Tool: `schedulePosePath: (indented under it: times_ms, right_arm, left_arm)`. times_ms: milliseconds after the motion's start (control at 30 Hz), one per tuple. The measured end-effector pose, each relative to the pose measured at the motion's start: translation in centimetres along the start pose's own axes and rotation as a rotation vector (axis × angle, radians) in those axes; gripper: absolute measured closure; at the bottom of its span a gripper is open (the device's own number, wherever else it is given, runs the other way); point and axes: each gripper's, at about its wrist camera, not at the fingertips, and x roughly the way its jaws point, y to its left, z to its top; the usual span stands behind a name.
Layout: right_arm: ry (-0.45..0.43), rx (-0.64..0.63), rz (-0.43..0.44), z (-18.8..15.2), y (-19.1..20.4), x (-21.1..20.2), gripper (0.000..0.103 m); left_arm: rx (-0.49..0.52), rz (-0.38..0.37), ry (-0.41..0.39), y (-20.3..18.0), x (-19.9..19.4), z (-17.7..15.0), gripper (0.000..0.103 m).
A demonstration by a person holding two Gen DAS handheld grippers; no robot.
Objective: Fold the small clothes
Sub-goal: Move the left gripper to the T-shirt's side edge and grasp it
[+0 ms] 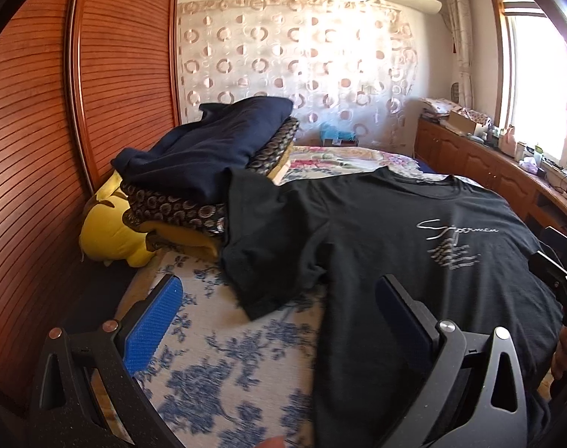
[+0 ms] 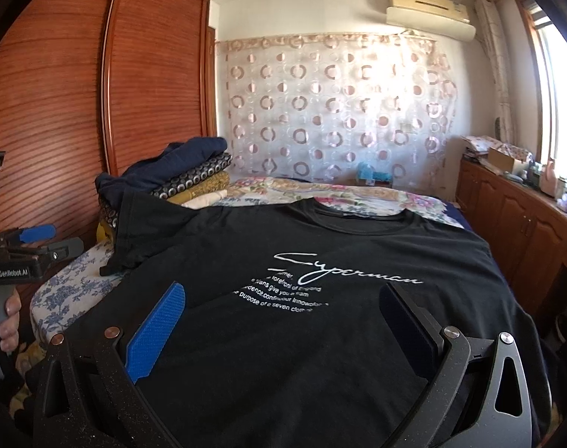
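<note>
A black T-shirt with white print lies spread flat, face up, on the bed; it also shows in the right wrist view. Its left sleeve reaches toward the clothes pile. My left gripper is open and empty, above the shirt's left edge and the floral sheet. My right gripper is open and empty, above the shirt's lower chest. The left gripper also appears at the left edge of the right wrist view.
A pile of folded clothes with a navy garment on top sits at the bed's left, over a yellow plush toy. A wooden wardrobe stands left. A wooden cabinet with clutter runs along the right under the window.
</note>
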Motion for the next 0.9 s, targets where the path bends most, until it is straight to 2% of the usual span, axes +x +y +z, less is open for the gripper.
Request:
schedulePosePath:
  times_ms: [200,333,500,567,600,667,833,900]
  right_arm:
    - [0.064,-0.015,0.048,0.8,-0.7,1.7,0.000]
    - [0.098,-0.033,0.059,1.3,-1.2,2.6,0.000]
    - [0.175,-0.049,0.114,1.7,-1.4,3.7,0.009]
    - [0.207,-0.073,0.131,1.8,-1.2,4.0,0.010]
    - [0.218,-0.081,0.138,1.8,-1.3,4.0,0.010]
    - [0.234,-0.094,0.145,2.0,-1.4,4.4,0.010]
    - [0.277,-0.101,0.153,2.7,-2.4,4.9,0.010]
    - [0.289,-0.098,0.163,2.7,-2.3,5.1,0.010]
  left_arm:
    - [0.008,-0.010,0.040,1.6,1.9,0.3,0.000]
    - [0.000,-0.043,0.073,2.6,3.4,0.8,0.003]
    - [0.004,-0.051,0.134,3.3,5.8,1.2,0.010]
    - [0.001,-0.065,0.162,3.6,6.8,1.2,0.022]
    - [-0.007,-0.077,0.189,3.8,7.6,1.2,0.024]
    - [-0.025,-0.081,0.224,4.3,8.7,1.2,0.037]
    - [-0.054,-0.081,0.290,5.1,11.0,1.1,0.050]
    - [-0.055,-0.080,0.307,5.1,11.3,1.2,0.052]
